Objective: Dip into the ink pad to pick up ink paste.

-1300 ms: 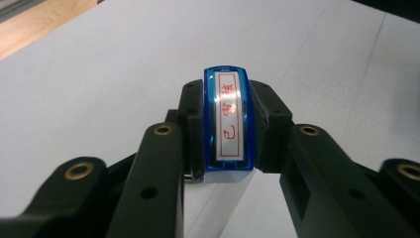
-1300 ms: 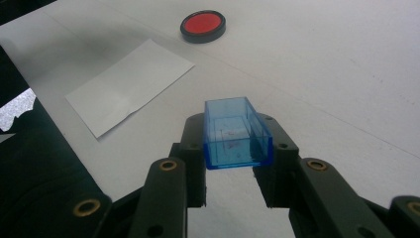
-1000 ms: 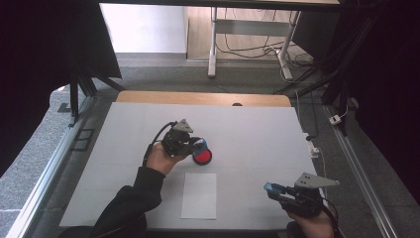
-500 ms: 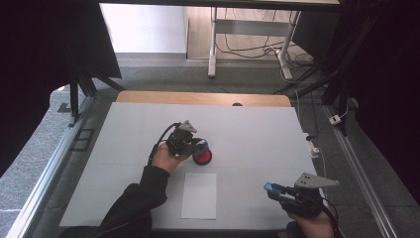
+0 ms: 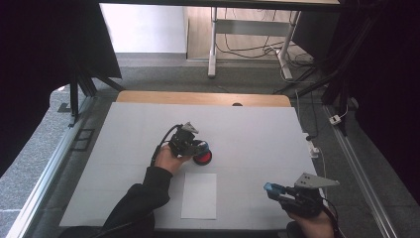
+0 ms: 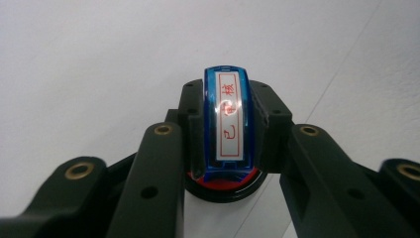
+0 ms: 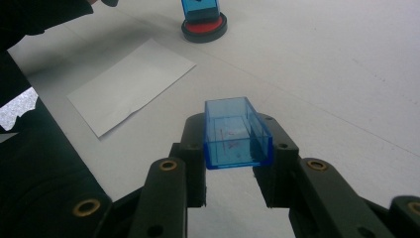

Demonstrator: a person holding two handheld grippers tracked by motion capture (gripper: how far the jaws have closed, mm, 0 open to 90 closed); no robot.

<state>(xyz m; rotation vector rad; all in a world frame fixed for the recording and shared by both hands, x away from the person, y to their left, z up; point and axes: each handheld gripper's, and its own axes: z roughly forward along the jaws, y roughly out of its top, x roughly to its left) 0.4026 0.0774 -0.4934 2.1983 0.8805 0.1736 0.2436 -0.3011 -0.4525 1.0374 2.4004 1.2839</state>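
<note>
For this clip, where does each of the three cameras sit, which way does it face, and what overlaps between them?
High view: fixed above the person's side, facing forward and down on the white table; a sleeved left forearm and both grippers show.
Left gripper view: rides the left gripper, looking along its jaws, shut on the blue stamp over a red ink pad.
Right gripper view: rides the right gripper, jaws holding a clear blue cap.
Shared: the stamp, ink pad and paper sheet also show in the high and right gripper views.
</note>
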